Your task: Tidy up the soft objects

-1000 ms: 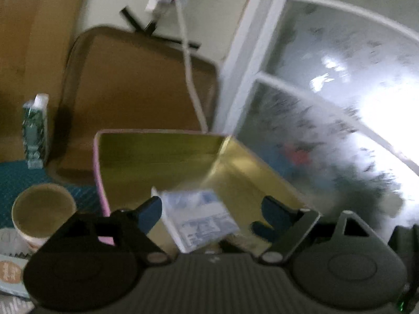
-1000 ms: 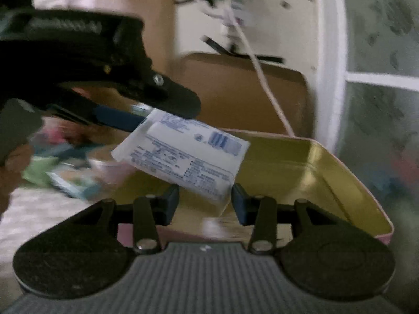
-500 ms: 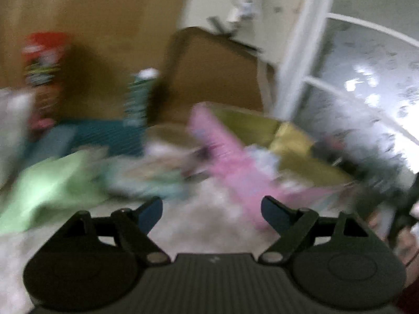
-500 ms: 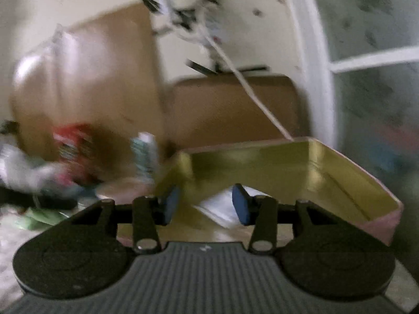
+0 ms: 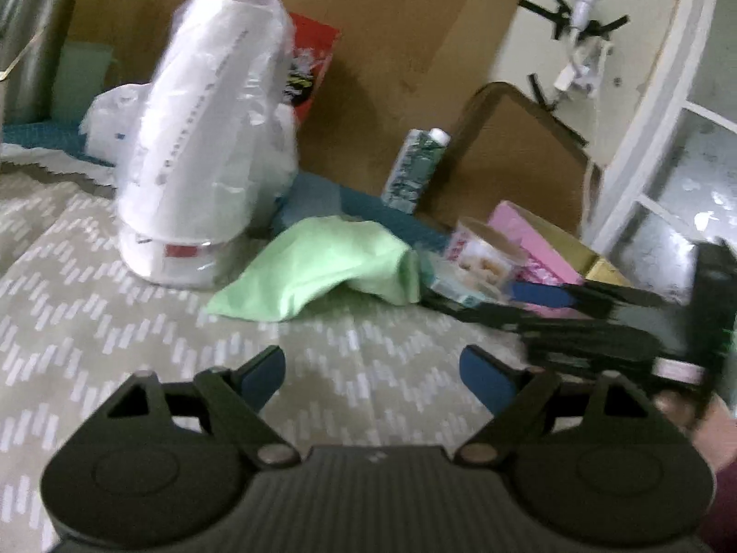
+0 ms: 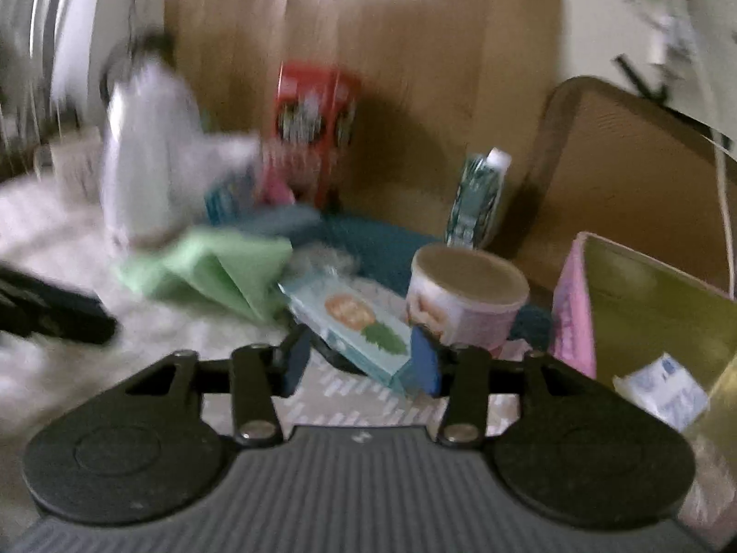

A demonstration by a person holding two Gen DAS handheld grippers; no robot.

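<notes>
Moved since a second ago: white wipes packet (image 6: pixel 663 389), then between my grippers above the box, now lies inside the pink box (image 6: pixel 571 318) at far right; both views have swung left to the clutter.

Item 1: teal tissue pack (image 6: pixel 354 322), flat, film-wrapped, orange-and-green print, lying just left of the paper cup (image 6: pixel 465 295). I judge it light, squashy and a little slippery; best pinched across its short width near the closest corner. Right gripper (image 6: pixel 359 359) has just been opening; its blue pads frame the pack's near end, released, not pressing as far as I can tell.

Item 2: green cloth (image 5: pixel 322 267), limp, crumpled, mid-table; take at a raised fold.

Item 3: left gripper (image 5: pixel 371 373), fingers wide apart, holding nothing, above the patterned tablecloth (image 5: pixel 115 322).

Surroundings: bagged white cup stack (image 5: pixel 202 138) at far left, carton (image 5: pixel 414 170) against brown board
</notes>
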